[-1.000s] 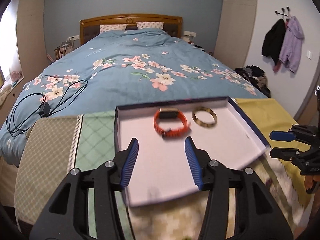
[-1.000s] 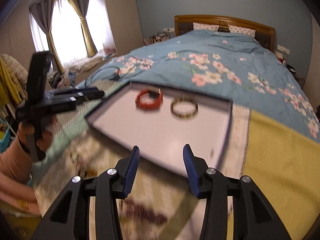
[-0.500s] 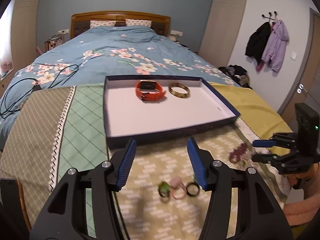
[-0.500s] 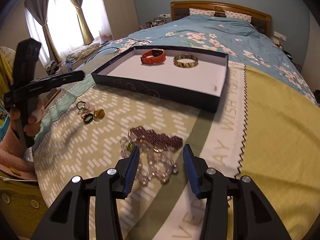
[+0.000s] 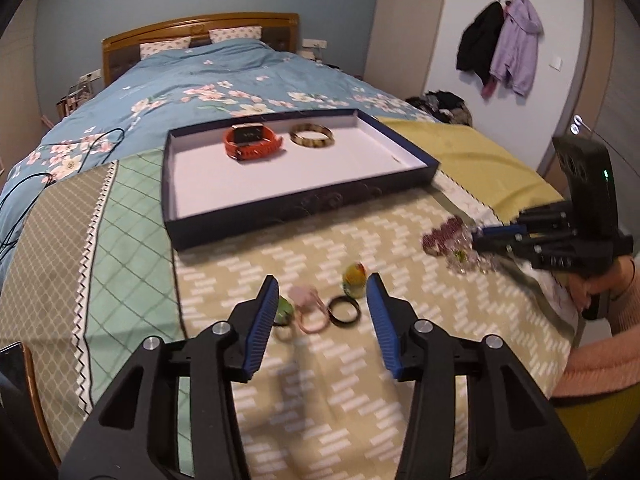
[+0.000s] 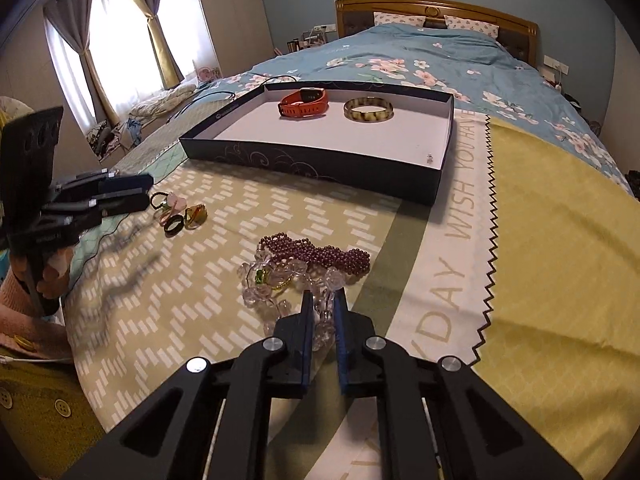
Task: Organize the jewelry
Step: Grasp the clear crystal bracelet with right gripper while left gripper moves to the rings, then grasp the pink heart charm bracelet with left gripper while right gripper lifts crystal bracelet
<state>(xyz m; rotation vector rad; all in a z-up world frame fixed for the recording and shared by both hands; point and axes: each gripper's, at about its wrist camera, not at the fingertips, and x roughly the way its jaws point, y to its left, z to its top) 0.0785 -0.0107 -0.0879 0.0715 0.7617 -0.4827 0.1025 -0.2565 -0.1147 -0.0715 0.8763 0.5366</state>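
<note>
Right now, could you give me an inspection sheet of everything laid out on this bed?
Surface: patterned cloth spread over the bed's foot.
Job's things: tray holding an orange watch and a bangle; rings and bead strands loose on the cloth.
Clutter: clothes heap on the floor by the wall.
Grippers: left hand-held gripper open over the rings; right hand-held gripper shut on the clear beads.
Cables: black cable on the quilt.
Surroundings: headboard, curtained window, jackets on wall hooks.
</note>
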